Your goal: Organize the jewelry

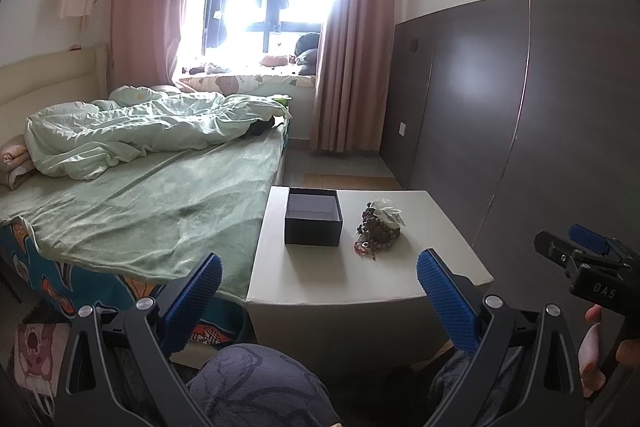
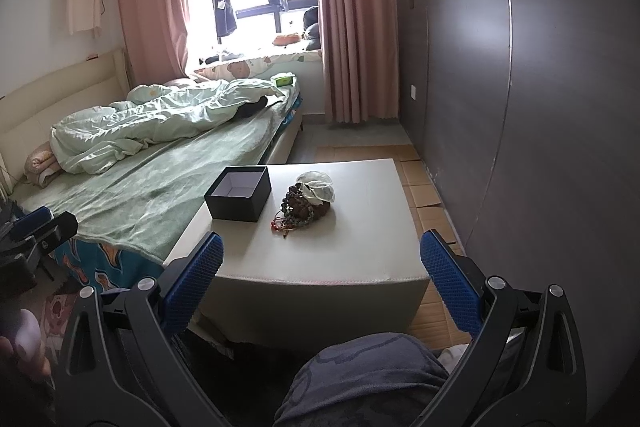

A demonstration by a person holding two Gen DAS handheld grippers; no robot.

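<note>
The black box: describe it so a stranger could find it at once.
Beside the green bed stands a low white table. The black box sits on its bed-side half, left of a heap of beaded jewelry. It is the only square, open-topped thing there, dark outside, pale and empty inside.

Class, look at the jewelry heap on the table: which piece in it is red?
The small red bracelet at the heap's near edge; the other beads are dark brown, under a pale pouch.
</note>
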